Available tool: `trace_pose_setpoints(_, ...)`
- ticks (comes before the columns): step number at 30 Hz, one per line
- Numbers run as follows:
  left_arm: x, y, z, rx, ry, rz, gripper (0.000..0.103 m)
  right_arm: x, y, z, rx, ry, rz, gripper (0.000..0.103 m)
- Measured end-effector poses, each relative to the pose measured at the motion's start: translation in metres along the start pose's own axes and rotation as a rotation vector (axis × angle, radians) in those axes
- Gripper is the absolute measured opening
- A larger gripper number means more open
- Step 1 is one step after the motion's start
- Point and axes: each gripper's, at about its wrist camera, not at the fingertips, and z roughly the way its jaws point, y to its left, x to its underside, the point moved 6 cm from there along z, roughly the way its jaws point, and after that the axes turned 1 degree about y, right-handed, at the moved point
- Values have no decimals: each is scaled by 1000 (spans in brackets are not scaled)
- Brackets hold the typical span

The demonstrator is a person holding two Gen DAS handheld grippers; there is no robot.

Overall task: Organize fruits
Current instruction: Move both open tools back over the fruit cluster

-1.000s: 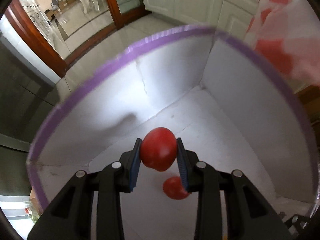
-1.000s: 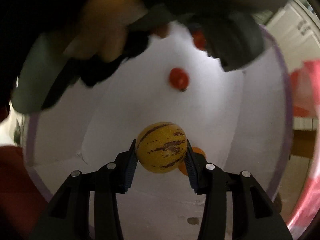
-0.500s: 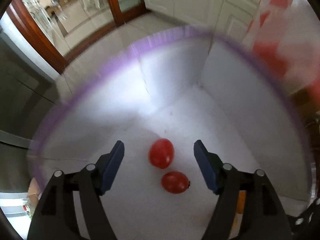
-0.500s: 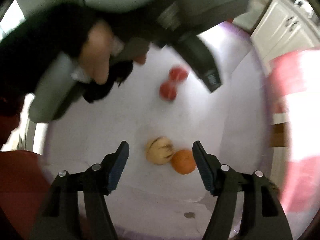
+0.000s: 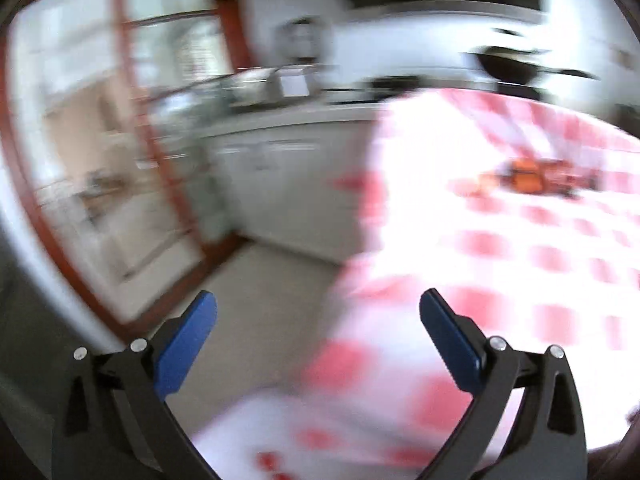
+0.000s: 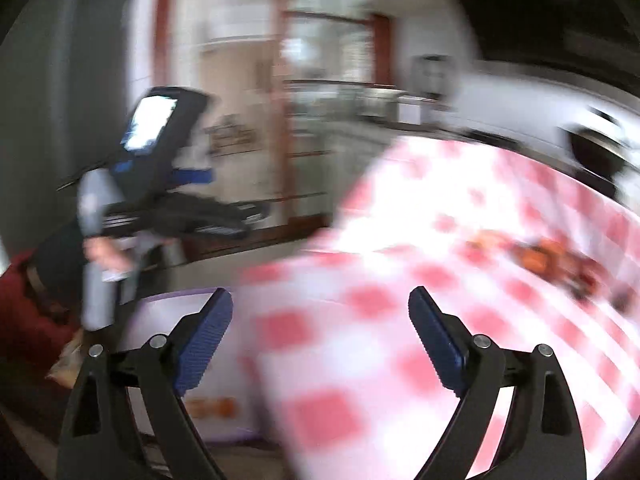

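Grippers: your left gripper (image 5: 318, 312) and right gripper (image 6: 320, 308) are both opening wide, nothing between the jaws. Fruit (image 6: 538, 258) lies blurred on the checked tablecloth (image 6: 400, 280), well ahead. Box (image 6: 168, 308) edge sits below left, beside the cloth's hanging edge.

A bright kitchen, blurred by motion: a red-and-white checked tablecloth (image 5: 540, 248) covers the table beside pale cabinets (image 5: 280, 184) under a countertop, with a red-brown wooden door frame (image 5: 168, 184) (glass panels glowing with daylight) above a pale floor (image 5: 256, 300).
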Motion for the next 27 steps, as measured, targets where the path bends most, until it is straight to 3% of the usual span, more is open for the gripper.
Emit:
trace_pose_setpoints(2, -16, -62, 17, 137, 7, 47, 102, 13, -51, -13, 127, 12, 91, 87)
trace_pose_setpoints(5, -34, -151, 56, 254, 33, 82, 102, 42, -127, -29, 270, 28, 232, 87)
trace_pose_setpoints(8, -48, -236, 96, 379, 89, 28, 101, 75, -206, -53, 357, 46, 379, 87)
trace_pose_setpoints(12, -61, -317, 139, 438, 93, -4, 101, 112, -289, -66, 441, 50, 591, 87)
trace_pose_setpoints(14, -69, -342, 154, 441, 95, -4, 102, 118, -323, -67, 486, 43, 669, 87)
trace_pose_setpoints(19, -90, -368, 181, 459, 114, -39, 102, 142, -355, -75, 460, -37, 810, 87)
trace_pose_setpoints(24, -94, -366, 202, 552, 168, -134, 101, 147, -350, -71, 523, 0, 746, 87)
trace_pose_setpoints(27, -92, -355, 204, 603, 167, -194, 101, 149, -353, -69, 494, -18, 766, 87)
